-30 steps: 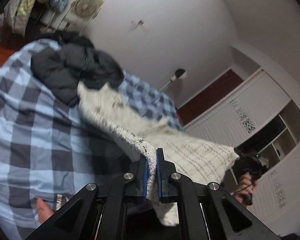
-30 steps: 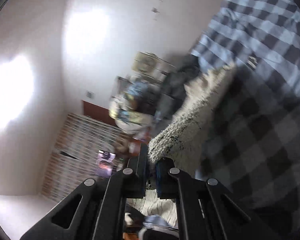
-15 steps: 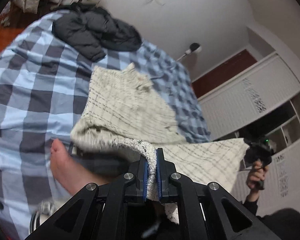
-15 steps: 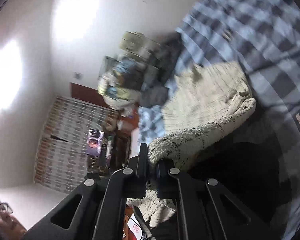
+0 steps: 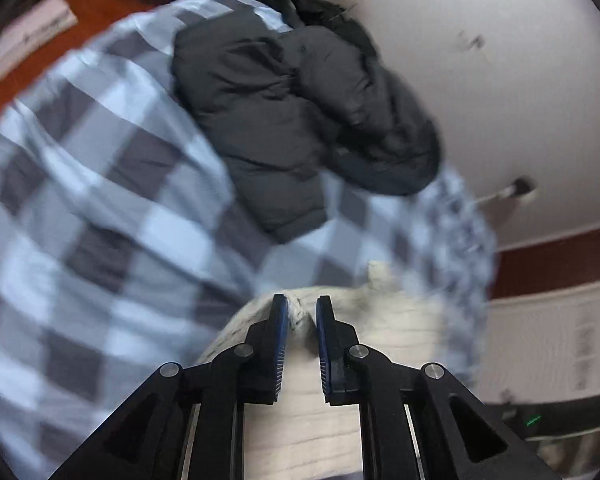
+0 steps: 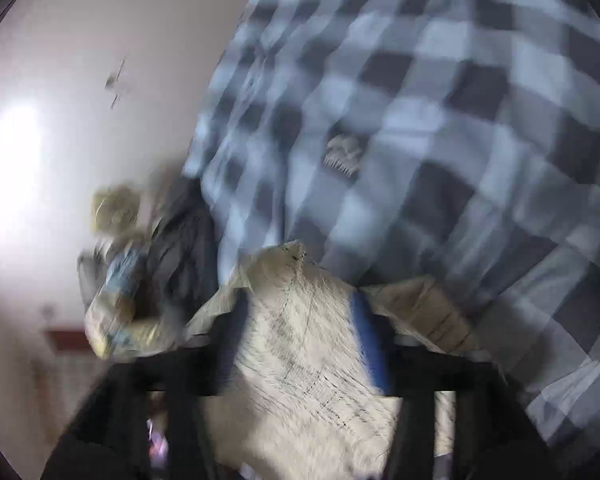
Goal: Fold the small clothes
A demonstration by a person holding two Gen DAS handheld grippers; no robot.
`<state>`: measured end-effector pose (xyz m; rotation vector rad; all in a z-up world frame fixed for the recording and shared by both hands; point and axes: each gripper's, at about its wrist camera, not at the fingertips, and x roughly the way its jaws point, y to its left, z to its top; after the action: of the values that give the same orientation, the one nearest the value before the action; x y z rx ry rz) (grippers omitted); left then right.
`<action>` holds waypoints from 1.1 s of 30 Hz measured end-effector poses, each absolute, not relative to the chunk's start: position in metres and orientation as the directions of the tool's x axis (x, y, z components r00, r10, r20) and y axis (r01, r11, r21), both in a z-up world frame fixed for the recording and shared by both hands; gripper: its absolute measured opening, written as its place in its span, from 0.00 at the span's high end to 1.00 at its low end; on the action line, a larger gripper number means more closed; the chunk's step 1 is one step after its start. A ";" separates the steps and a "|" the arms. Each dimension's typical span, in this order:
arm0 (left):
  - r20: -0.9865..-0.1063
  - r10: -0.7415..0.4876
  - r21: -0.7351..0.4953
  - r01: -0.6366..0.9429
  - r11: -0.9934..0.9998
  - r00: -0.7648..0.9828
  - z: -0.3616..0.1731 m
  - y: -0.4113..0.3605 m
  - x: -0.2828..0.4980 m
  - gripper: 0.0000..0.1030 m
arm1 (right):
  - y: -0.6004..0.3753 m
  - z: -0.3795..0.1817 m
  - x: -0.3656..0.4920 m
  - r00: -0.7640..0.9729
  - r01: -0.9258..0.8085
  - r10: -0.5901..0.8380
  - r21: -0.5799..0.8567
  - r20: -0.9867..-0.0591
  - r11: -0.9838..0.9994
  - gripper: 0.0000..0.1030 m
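A cream knit garment with thin dark check lines (image 5: 380, 336) lies on the blue and grey checked bedspread (image 5: 100, 240). My left gripper (image 5: 302, 312) sits low over it with its jaws slightly apart and a fold of the knit between the blue pads. In the right wrist view the same garment (image 6: 300, 344) fills the space between my right gripper's (image 6: 296, 312) fingers, which stand wide apart. That view is blurred by motion.
A dark puffy jacket (image 5: 300, 120) lies on the bed beyond the garment. The checked bedspread (image 6: 420, 120) stretches up and right in the right wrist view. A white wall, a standing lamp (image 5: 520, 188) and a cluttered rack (image 6: 116, 264) lie past the bed.
Both grippers came down from holding the garment in the air to the bed. The right jaws went from shut to wide open. The left jaws parted slightly.
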<state>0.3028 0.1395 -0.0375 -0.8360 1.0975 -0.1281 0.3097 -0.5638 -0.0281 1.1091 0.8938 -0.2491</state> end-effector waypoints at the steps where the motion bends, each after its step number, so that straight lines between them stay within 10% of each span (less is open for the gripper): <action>1: -0.733 -0.451 -0.638 -0.286 0.715 0.509 -0.037 0.138 0.300 0.89 | -0.550 -0.028 0.301 0.665 0.555 0.218 0.668 -0.714 0.495 0.09; 6: -0.765 -0.235 -0.399 -0.155 0.904 0.600 -0.016 0.112 0.274 0.88 | -0.488 -0.066 0.266 0.607 0.533 0.174 0.560 -0.775 0.634 0.02; 20: -0.901 -0.168 -0.173 0.024 0.985 0.401 -0.108 0.075 0.125 0.87 | -0.507 -0.130 0.284 0.246 0.486 0.166 0.269 -0.955 0.831 0.04; 22: -0.897 -0.115 -0.117 0.023 0.993 0.428 -0.105 0.072 0.128 0.87 | -0.498 -0.132 0.286 0.230 0.434 0.169 0.257 -0.958 0.863 0.72; 23: -0.888 -0.095 -0.100 0.012 0.995 0.450 -0.101 0.074 0.129 0.87 | -0.493 -0.132 0.286 0.200 0.406 0.162 0.232 -0.966 0.884 0.87; 33: -0.852 -0.191 -0.264 -0.084 0.961 0.488 -0.092 0.110 0.123 0.87 | -0.516 -0.060 0.206 0.289 0.324 0.409 0.490 -0.866 0.809 0.95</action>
<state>0.1231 0.1097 -0.0924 -0.2866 1.0632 -0.0663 0.2059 -0.5158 -0.0597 0.6739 1.3054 0.0629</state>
